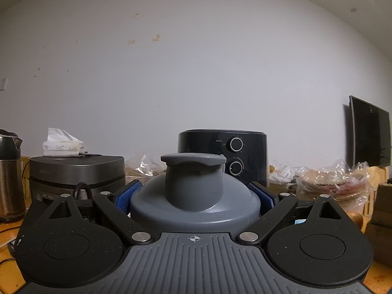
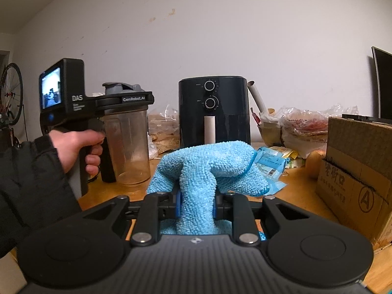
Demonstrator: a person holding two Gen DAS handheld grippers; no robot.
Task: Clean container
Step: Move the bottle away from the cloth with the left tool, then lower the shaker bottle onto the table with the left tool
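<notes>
The container is a clear plastic shaker cup [image 2: 129,142] with a grey lid [image 1: 194,188] and flip spout. My left gripper [image 1: 194,196] is shut on it just below the lid, blue pads pressed against both sides; the right wrist view shows that gripper [image 2: 127,100] clamped around the cup's top, a hand [image 2: 80,147] on its handle. The cup stands upright, its base at the wooden table [image 2: 294,186]. My right gripper [image 2: 196,205] is shut on a light blue microfibre cloth [image 2: 210,169], which bunches up over the fingers, to the right of the cup and apart from it.
A black air fryer [image 2: 213,112] stands at the back by the wall. A cardboard box [image 2: 360,169] sits at the right, with plastic bags [image 2: 306,122] and a blue packet [image 2: 272,164] behind the cloth. A grey cooker [image 1: 76,174], tissues [image 1: 61,144] and a kettle [image 1: 9,178] stand left.
</notes>
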